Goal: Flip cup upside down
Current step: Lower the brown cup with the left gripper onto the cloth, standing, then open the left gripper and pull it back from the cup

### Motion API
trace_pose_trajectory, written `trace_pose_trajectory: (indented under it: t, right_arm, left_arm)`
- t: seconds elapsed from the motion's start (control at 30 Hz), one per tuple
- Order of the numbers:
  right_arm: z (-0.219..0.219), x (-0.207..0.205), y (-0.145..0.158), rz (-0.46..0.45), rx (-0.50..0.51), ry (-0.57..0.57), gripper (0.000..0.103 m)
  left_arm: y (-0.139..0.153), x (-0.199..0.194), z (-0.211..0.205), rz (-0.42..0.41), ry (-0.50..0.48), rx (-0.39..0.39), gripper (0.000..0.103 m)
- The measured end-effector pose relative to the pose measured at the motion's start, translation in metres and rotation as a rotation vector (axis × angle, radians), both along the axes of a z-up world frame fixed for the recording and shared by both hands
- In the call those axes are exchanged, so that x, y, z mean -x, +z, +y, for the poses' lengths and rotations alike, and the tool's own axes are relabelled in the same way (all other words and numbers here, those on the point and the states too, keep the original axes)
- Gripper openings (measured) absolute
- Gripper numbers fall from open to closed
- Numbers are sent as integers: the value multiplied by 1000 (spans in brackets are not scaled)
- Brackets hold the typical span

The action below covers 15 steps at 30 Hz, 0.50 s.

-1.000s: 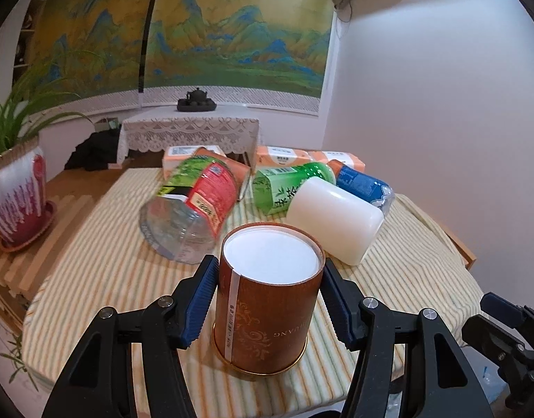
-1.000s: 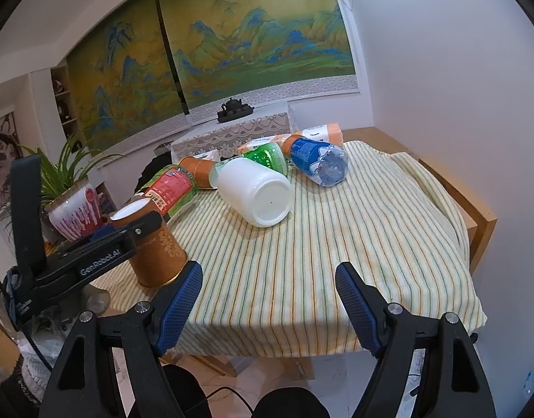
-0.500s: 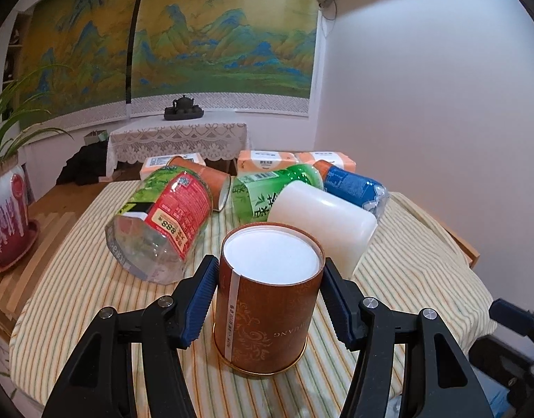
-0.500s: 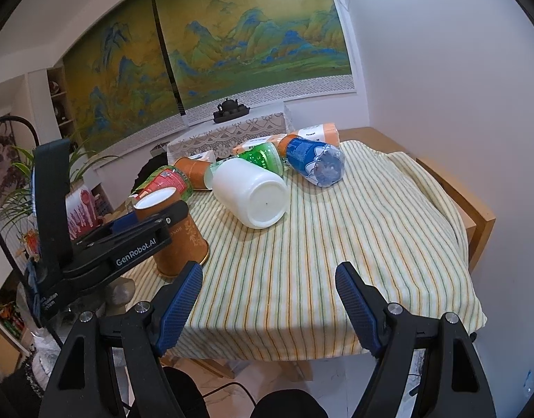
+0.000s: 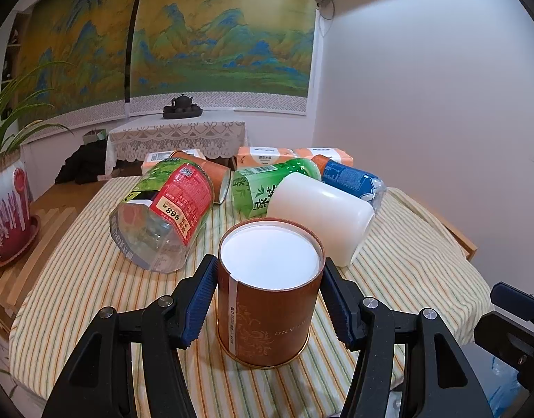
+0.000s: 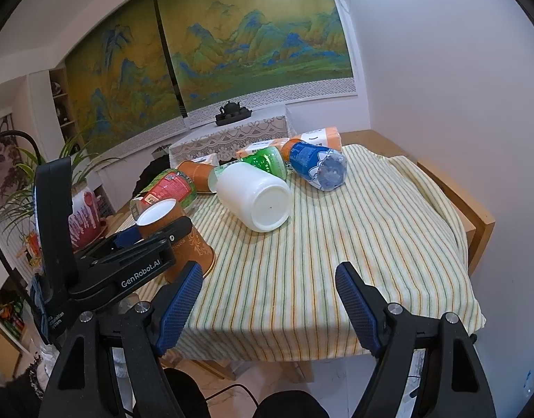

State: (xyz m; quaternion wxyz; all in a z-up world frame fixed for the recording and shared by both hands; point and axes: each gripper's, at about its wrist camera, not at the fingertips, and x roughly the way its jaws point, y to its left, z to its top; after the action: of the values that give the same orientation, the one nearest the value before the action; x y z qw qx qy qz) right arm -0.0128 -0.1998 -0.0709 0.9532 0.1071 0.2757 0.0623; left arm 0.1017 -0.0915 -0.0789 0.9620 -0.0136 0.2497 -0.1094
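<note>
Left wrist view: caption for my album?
Left gripper clasps upside-down brown cup on striped tablecloth.

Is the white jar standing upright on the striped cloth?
No, the white jar lies on its side on the striped cloth, its round base facing the right wrist camera.

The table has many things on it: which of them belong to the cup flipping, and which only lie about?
For the job:
- brown paper cup, upside down on the cloth
- left gripper, fingers on both sides of it

Only lying about:
- white jar
- red-label bottle
- green bottle
- blue bottle
- right gripper, open and empty
</note>
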Motion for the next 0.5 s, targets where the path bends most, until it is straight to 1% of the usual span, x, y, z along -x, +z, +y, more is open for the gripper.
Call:
trace_pose_trajectory:
  t: [0.2, 0.23, 0.3, 0.33, 0.37, 0.5]
  right_arm:
    - [0, 0, 1, -1, 0, -1, 75]
    - [0, 0, 1, -1, 1, -2, 75]
    - [0, 0, 1, -1, -1, -1, 75]
    - [1, 1, 1, -1, -2, 0, 75]
    - [1, 0, 1, -1, -1, 1, 75]
    - [1, 0, 1, -1, -3, 0, 75]
  left_arm:
    - [-2, -1, 0, 18, -10, -3, 63]
    - [-3, -1, 1, 24, -11, -3, 65]
    - [-4, -1, 1, 31, -13, 2, 72]
    - [-4, -1, 2, 34, -17, 8, 79]
    - [-4, 0, 2, 34, -24, 16, 82]
    - [-4, 3, 1, 36, -31, 7, 85]
